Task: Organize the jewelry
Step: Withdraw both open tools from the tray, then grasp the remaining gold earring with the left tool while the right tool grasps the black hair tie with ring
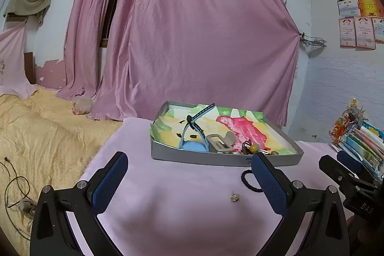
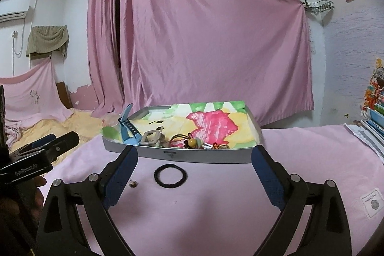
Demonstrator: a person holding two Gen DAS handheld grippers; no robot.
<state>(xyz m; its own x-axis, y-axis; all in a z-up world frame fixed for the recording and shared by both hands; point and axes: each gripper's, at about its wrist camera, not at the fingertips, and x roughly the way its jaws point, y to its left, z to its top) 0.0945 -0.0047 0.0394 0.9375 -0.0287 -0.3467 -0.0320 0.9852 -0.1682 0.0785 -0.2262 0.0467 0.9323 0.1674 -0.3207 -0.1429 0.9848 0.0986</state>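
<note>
1. The black hair tie (image 2: 170, 176) lies flat on the pink cloth of the counter (image 2: 300, 160), just in front of the near wall of the grey tray (image 2: 182, 156); a small earring-like trinket (image 2: 132, 183) sits apart from it, on its left in the right wrist view.
2. The right claw (image 2: 195, 174) has its jaws wide apart with nothing between the pads; the tie lies ahead, inside their span.
3. The left claw (image 1: 189, 180) is likewise spread and empty; the trinket lies between its jaws, nearer its right finger.
4. The tie looks light, soft and springy; it would likely suit a pinch across one side of the ring, though a thin band flat on cloth may slip.
5. The trinket looks tiny, hard and easily dropped; what it is exactly cannot be told.
6. The tray already holds a blue watch (image 1: 192, 133), a grey clip (image 1: 219, 143) and a beaded tangle (image 2: 194, 143) crowded along the near wall; the far part of its painted liner is free.
7. The tray wall needs clearing on the way in; books (image 1: 362, 145) crowd the right edge; the counter's left edge drops to the bed (image 1: 48, 131).
</note>
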